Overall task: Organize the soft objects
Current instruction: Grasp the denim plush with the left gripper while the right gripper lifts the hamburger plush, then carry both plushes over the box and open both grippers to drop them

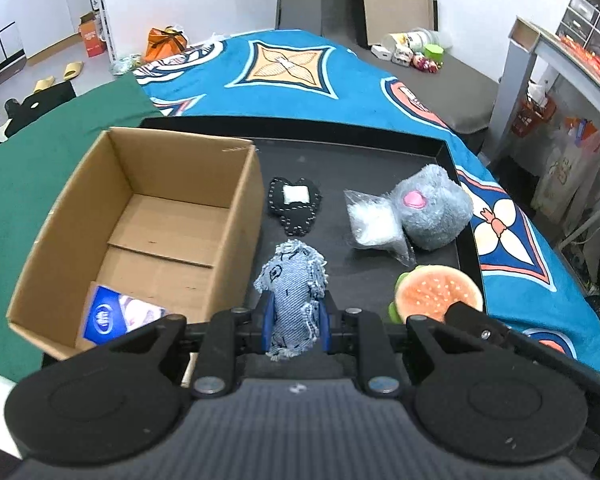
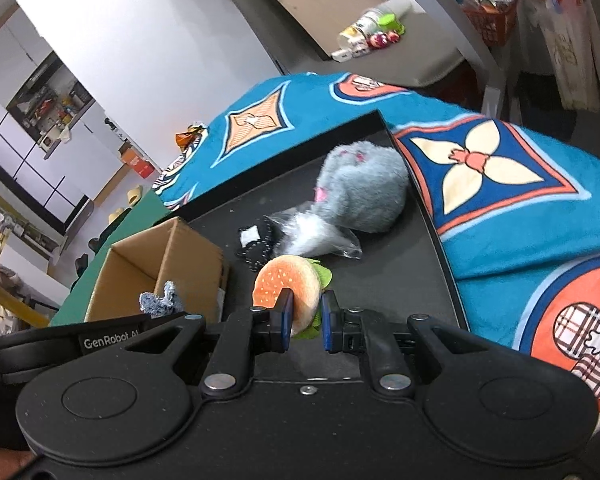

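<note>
A big blue blanket (image 1: 300, 92) with orange shapes covers the bed, and a black tray (image 1: 352, 148) lies on it. At 9 o'clock on the tray sits a brown cardboard box (image 1: 140, 216). Only the left wrist view looks down into the box and shows a blue packet (image 1: 116, 316) lying in its near corner; the right wrist view sees just the box's outside. A fluffy grey plush (image 1: 436, 208) sits at 2 o'clock on the tray, touching a clear bag of white stuffing (image 1: 372, 220). A small black stitched toy (image 1: 296, 204) lies near the tray's middle. The left gripper (image 1: 294, 320) is pinched tight on a frayed denim toy (image 1: 292, 288), which stands up between the fingers, its long side pointing to 12 o'clock, just beside the box wall. The right gripper (image 2: 306, 316) is squeezed on a burger plush (image 2: 288, 292), holding it by the edge, with the round bun side facing 10 o'clock.
</note>
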`<control>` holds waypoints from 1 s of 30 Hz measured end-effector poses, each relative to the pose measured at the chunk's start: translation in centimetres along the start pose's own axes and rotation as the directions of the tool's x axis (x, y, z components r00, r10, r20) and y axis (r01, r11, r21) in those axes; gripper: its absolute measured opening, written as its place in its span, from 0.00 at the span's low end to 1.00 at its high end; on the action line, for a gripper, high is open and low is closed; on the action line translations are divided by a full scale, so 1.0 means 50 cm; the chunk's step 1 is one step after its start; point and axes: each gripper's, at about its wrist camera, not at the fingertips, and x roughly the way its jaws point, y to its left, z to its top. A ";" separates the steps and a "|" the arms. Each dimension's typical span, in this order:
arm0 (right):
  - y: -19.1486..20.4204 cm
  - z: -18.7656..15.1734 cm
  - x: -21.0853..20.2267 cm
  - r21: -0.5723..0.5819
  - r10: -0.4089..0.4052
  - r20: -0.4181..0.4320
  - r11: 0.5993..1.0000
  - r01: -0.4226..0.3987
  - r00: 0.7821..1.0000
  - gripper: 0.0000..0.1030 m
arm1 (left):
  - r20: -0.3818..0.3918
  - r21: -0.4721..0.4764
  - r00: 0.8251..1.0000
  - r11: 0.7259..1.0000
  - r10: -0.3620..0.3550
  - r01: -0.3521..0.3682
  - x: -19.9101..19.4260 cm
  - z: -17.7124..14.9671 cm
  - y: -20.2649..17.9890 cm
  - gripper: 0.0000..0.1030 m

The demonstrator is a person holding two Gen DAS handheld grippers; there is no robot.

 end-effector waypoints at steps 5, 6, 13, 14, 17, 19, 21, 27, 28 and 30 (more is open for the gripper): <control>0.028 0.003 -0.016 -0.024 -0.002 0.023 1.000 0.002 1.000 0.14 | 0.021 -0.016 1.000 1.000 -0.002 0.002 -0.027 -0.002 0.033 0.21; 0.034 0.004 -0.019 -0.028 -0.002 0.028 1.000 0.002 1.000 0.14 | 0.027 -0.018 1.000 1.000 -0.002 0.003 -0.033 -0.002 0.040 0.21; 0.080 0.004 -0.030 -0.059 0.003 0.049 0.998 0.000 0.999 0.14 | 0.064 -0.039 0.998 0.999 -0.008 0.010 -0.066 0.007 0.086 0.21; 0.088 0.003 -0.031 -0.064 0.003 0.052 0.998 0.000 0.999 0.14 | 0.068 -0.042 0.998 0.999 -0.008 0.011 -0.071 0.008 0.093 0.21; 0.108 0.001 -0.031 -0.076 0.008 0.055 0.997 -0.003 0.998 0.14 | 0.077 -0.048 0.997 0.999 -0.009 0.013 -0.081 0.011 0.112 0.21; 0.121 -0.001 -0.029 -0.084 0.009 0.054 0.996 -0.005 0.999 0.14 | 0.080 -0.053 0.997 0.998 -0.011 0.015 -0.085 0.011 0.125 0.21; 0.134 -0.003 -0.027 -0.093 0.011 0.052 0.996 -0.006 0.999 0.14 | 0.082 -0.059 0.997 0.998 -0.012 0.017 -0.088 0.012 0.139 0.21; 0.176 -0.008 -0.012 -0.123 0.014 0.038 0.992 -0.009 0.999 0.14 | 0.084 -0.089 0.996 0.996 -0.011 0.019 -0.089 0.016 0.187 0.21; 0.182 -0.009 -0.009 -0.127 0.016 0.035 0.992 -0.011 0.999 0.14 | 0.084 -0.094 0.996 0.995 -0.010 0.018 -0.088 0.018 0.195 0.21; 0.197 -0.010 0.000 -0.135 0.019 0.030 0.991 -0.015 0.999 0.14 | 0.085 -0.104 0.996 0.994 -0.007 0.016 -0.087 0.021 0.213 0.21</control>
